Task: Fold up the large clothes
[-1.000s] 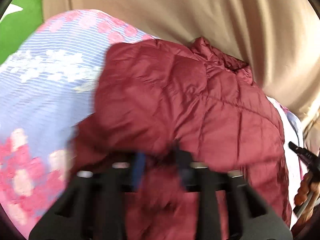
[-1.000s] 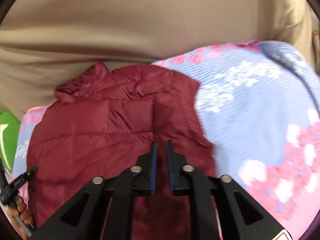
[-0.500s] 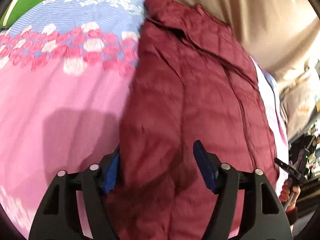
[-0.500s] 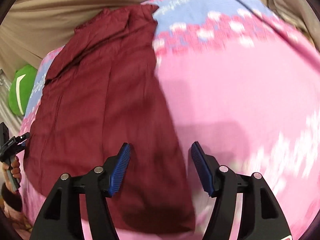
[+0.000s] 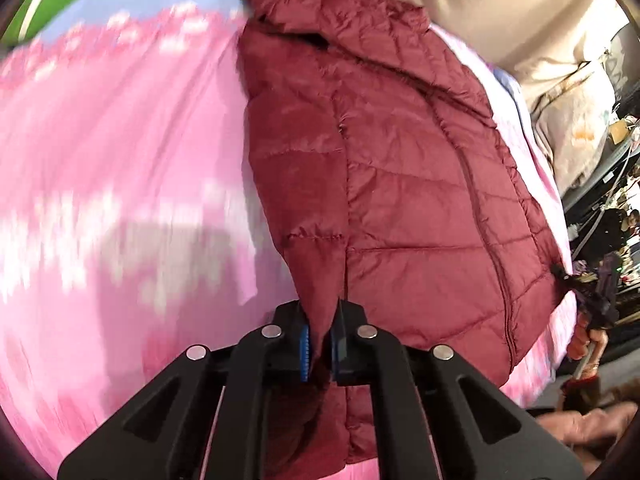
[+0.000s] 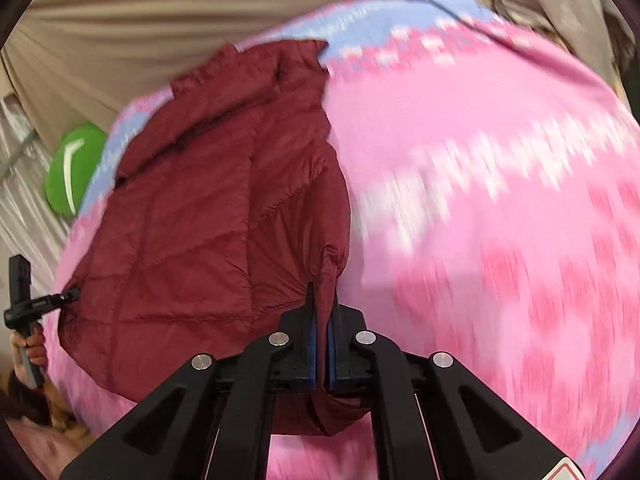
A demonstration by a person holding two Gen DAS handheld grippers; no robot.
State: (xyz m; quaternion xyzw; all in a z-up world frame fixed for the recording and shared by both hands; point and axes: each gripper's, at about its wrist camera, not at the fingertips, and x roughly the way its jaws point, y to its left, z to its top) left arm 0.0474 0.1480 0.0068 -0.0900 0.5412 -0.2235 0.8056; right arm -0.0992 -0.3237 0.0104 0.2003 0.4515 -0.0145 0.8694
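Maroon puffer jacket [image 5: 420,208] is lying on the pink floral bedsheet [image 5: 120,184]; left gripper [image 5: 320,344] and right gripper [image 6: 320,344] are each pinching its hem, while only the right view is showing a green cushion [image 6: 74,168] beyond the collar.

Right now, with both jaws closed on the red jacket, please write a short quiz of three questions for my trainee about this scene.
1. True or false: the left gripper is shut on the maroon puffer jacket.
2. What does the jacket lie on? A) pink floral bedsheet B) wooden floor C) metal tray
3. Fill in: the right gripper pinches the jacket's ____ edge, seen in its own view.

Key: 1 true; 2 A, the pink floral bedsheet; 3 right.
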